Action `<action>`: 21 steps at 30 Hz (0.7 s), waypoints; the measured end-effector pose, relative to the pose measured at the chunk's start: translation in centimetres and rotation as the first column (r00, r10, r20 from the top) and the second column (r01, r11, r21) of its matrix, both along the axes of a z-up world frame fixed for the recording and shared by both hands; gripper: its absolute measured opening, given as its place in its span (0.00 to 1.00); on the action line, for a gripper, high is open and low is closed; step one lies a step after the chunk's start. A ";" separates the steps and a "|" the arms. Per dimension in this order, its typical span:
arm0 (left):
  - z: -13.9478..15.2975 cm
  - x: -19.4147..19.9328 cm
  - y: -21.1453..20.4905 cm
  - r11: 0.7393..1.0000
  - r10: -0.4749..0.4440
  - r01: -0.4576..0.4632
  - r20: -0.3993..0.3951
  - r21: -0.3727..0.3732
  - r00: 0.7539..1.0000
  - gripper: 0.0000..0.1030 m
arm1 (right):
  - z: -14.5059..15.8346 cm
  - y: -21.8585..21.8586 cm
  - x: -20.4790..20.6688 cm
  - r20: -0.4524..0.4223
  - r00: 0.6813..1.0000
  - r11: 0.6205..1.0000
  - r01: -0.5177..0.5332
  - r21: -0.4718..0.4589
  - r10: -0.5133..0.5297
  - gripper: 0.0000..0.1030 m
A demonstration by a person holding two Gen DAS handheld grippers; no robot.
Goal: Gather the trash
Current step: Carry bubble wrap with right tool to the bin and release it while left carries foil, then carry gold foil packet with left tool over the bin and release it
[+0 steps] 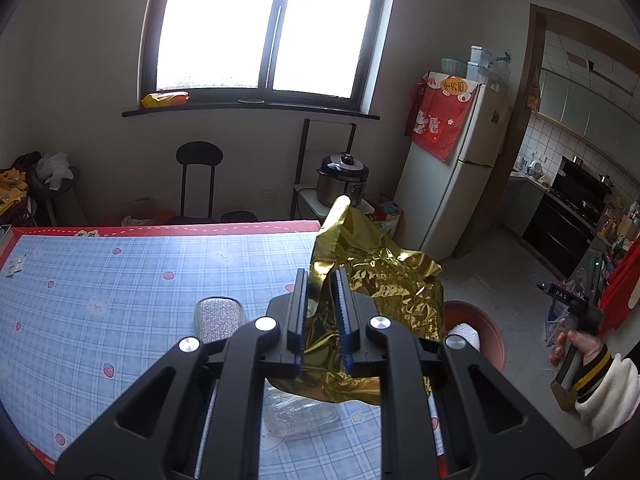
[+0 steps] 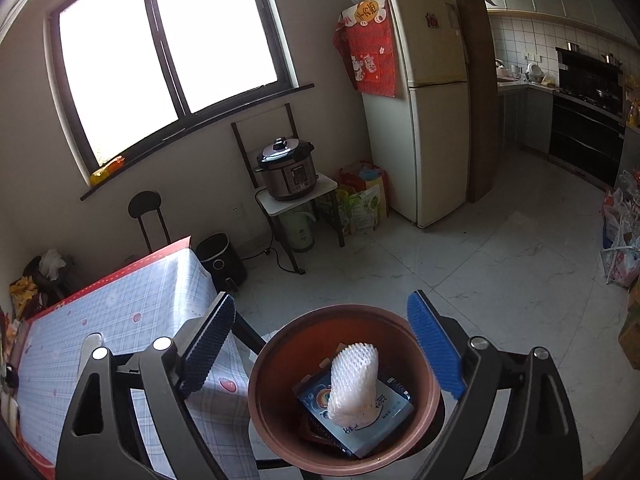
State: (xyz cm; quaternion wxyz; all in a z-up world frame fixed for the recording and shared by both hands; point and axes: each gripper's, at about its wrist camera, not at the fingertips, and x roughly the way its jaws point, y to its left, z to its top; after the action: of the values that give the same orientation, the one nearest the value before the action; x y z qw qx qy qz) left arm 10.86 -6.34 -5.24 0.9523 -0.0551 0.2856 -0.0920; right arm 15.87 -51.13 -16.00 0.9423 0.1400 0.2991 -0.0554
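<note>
Left gripper: jaws pressed together on a crumpled sheet of gold metallic foil wrap, lifted clear of the blue plaid plastic tablecloth. In the left wrist view the foil hangs at the table's right edge, near the round reddish-brown plastic bin but not over its mouth yet.

Right gripper: jaws spread wide, nothing between them, hovering above the same bin.

Already in the bin: a white foam fruit net sleeve standing on a flat blue-and-white printed packet. So I judge two pieces collected, foil is the third and in transit.

Left on the table as far as I see: a silver mesh-textured oval pad and a clear crinkled plastic wrapper right under my left gripper. Can't tell if the pad counts as trash. Small white item at the far left edge, too small to identify.

My estimate: roughly halfway. Next I carry the foil over the bin and release, then go for the clear wrapper.
</note>
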 end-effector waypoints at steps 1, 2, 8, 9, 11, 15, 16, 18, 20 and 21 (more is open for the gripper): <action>0.0 0.2 -0.4 1.000 -0.011 0.011 0.001 0.000 1.000 0.16 | 0.3 -0.1 -0.3 0.004 1.000 1.000 0.004 -0.002 -0.004 0.90; 0.0 0.4 -0.9 1.000 -0.023 0.023 0.003 0.001 1.000 0.16 | 0.5 -0.2 -0.6 0.007 1.000 1.000 0.009 -0.003 -0.009 0.91; -0.4 2.3 -5.3 0.992 -0.127 0.127 0.000 0.001 0.992 0.17 | 1.1 -0.9 -3.1 0.004 0.999 0.999 0.032 -0.021 -0.032 0.95; -0.5 2.8 -6.3 0.989 -0.149 0.149 -0.003 0.001 0.989 0.17 | 1.1 -1.1 -3.5 0.000 0.999 0.999 0.037 -0.020 -0.037 0.95; -0.8 3.7 -8.4 0.981 -0.196 0.196 -0.010 0.004 0.980 0.17 | 1.0 -1.6 -4.3 -0.007 0.999 0.999 0.045 -0.017 -0.045 0.95; -1.5 5.9 -12.9 0.956 -0.292 0.292 -0.022 0.010 0.956 0.17 | 1.1 -3.1 -6.2 -0.015 0.997 0.997 0.079 -0.016 -0.079 0.95; -1.6 6.5 -14.0 0.949 -0.314 0.314 -0.025 0.010 0.949 0.17 | 1.0 -3.5 -6.7 -0.016 0.996 0.996 0.090 -0.014 -0.091 0.95; -1.9 7.6 -16.4 0.934 -0.358 0.358 -0.034 0.004 0.933 0.17 | 1.0 -4.4 -7.4 -0.018 0.993 0.993 0.116 -0.009 -0.116 0.95; -2.1 8.6 -18.8 0.917 -0.399 0.400 -0.037 0.007 0.916 0.17 | 1.0 -5.4 -8.3 -0.020 0.989 0.989 0.147 -0.003 -0.147 0.95; -2.2 9.0 -20.0 0.908 -0.419 0.420 -0.039 0.009 0.907 0.17 | 0.9 -5.9 -8.7 -0.021 0.986 0.987 0.163 0.001 -0.163 0.95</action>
State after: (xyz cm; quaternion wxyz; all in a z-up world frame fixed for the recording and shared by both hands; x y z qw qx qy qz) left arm 19.91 -26.32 -7.44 0.9055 0.0142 0.3085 -0.2910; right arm 7.17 -56.98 -15.10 0.9312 0.1646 0.2967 -0.1334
